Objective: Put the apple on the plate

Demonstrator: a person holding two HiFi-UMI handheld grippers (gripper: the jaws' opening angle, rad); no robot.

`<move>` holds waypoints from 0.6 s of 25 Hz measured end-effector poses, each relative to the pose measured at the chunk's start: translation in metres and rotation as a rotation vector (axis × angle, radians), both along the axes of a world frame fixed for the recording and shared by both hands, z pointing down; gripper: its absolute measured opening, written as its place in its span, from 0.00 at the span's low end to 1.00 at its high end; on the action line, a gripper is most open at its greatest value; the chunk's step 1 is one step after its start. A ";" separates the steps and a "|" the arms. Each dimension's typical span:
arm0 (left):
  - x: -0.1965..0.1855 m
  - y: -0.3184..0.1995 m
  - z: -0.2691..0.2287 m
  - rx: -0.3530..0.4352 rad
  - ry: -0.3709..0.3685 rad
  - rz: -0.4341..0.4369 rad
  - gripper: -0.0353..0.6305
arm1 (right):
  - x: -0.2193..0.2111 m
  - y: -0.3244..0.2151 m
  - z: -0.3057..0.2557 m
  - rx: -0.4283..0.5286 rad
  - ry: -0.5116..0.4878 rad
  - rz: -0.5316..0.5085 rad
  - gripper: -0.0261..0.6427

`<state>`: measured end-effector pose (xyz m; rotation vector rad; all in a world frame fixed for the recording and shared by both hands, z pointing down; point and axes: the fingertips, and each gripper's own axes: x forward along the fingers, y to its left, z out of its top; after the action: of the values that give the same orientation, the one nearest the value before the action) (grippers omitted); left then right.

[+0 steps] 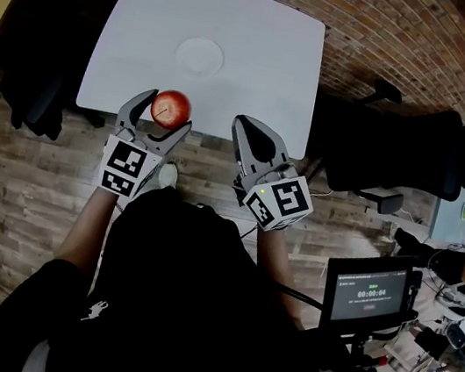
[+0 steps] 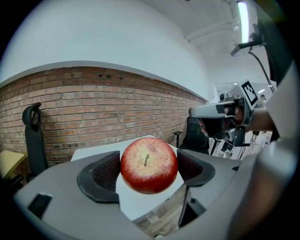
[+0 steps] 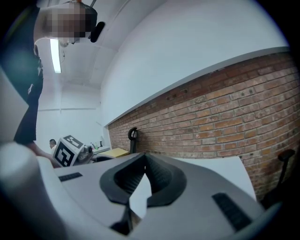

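1. Apple (image 1: 171,109) first: red, round, glossy, and up in the air, clamped in the left gripper (image 1: 166,113) right over the near edge of the white surface (image 1: 266,44).
2. In the left gripper view the jaws sit wide, one dark pad pressed on each flank of the fruit, its stem (image 2: 146,159) pointing back at the camera. That's a grip across the widest part, and by my read the right place to hold it.
3. How it handles, as I judge it: firm and solid, with moderate weight, so it won't squash under the pads. The skin looks smooth and waxy, though, and a ball shape can squirm out if the squeeze drifts off the middle.
4. It bruises if dropped, so I'd want a low, gentle set-down, not a release from height.
5. The plate (image 1: 199,55) lies further in, near the middle of the surface, white on white and shallow, well apart from the fruit. I expect a round fruit could roll on it once released.
6. The right gripper (image 1: 244,131) hangs alongside, its jaws clenched tip to tip with nothing between them.
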<state>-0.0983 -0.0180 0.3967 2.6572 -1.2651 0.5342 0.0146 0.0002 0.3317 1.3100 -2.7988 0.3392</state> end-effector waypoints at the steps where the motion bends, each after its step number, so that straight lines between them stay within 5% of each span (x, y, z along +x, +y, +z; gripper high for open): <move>1: -0.004 -0.003 0.001 -0.001 0.001 0.003 0.63 | -0.004 -0.003 0.000 0.000 0.002 0.002 0.04; 15: -0.038 -0.064 0.027 -0.031 0.016 0.050 0.63 | -0.041 -0.058 0.018 -0.038 0.039 0.035 0.04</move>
<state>-0.1364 -0.0820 0.4233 2.6686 -1.1787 0.5334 -0.0267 -0.0575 0.3499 1.3439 -2.7269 0.3615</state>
